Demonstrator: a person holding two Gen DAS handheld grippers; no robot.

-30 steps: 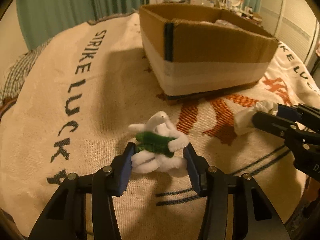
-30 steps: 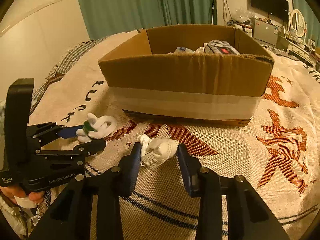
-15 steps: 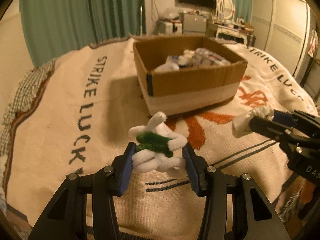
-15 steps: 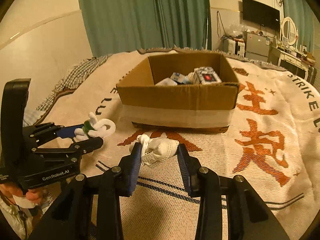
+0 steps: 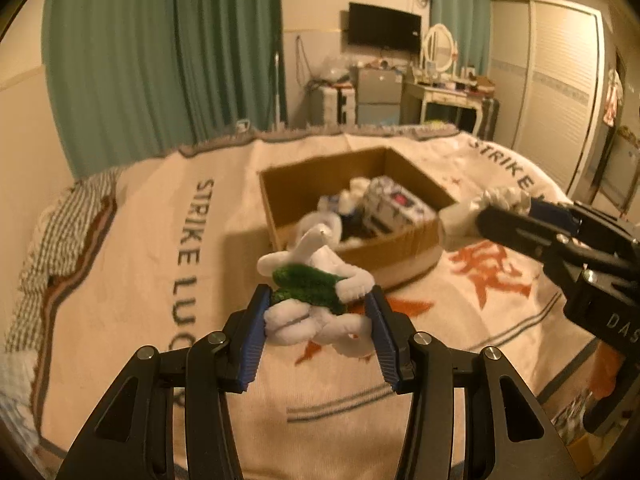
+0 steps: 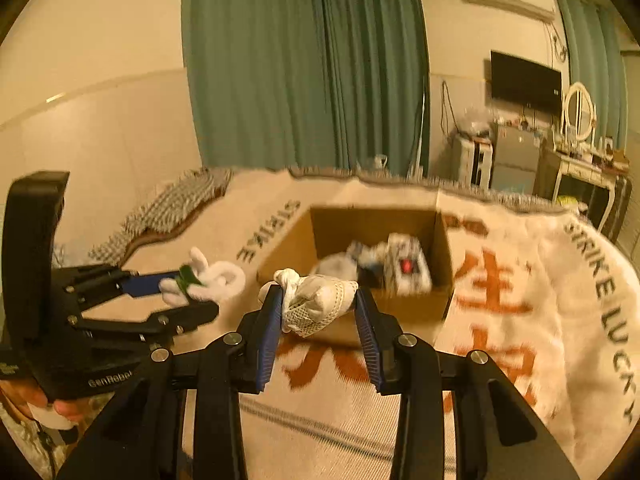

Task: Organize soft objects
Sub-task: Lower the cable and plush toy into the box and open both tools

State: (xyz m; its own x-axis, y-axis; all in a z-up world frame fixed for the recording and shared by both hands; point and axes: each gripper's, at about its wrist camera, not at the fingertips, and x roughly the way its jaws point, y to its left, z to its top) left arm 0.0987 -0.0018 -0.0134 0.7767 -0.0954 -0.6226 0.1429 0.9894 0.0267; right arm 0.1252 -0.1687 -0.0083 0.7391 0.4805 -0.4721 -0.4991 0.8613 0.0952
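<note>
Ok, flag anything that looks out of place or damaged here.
Nothing stands out. The left hand-held gripper holds the white-and-green plush and the right hand-held gripper holds the white mesh pouch, both above the blanket. The cardboard box sits upright and intact.

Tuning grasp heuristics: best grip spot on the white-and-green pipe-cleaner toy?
Grip the pipe-cleaner toy across its thick middle, at the green band, coming in level from the side. The loops there bunch densest; the outer loops are thin and would probably bend. The left gripper holds it this way.
</note>
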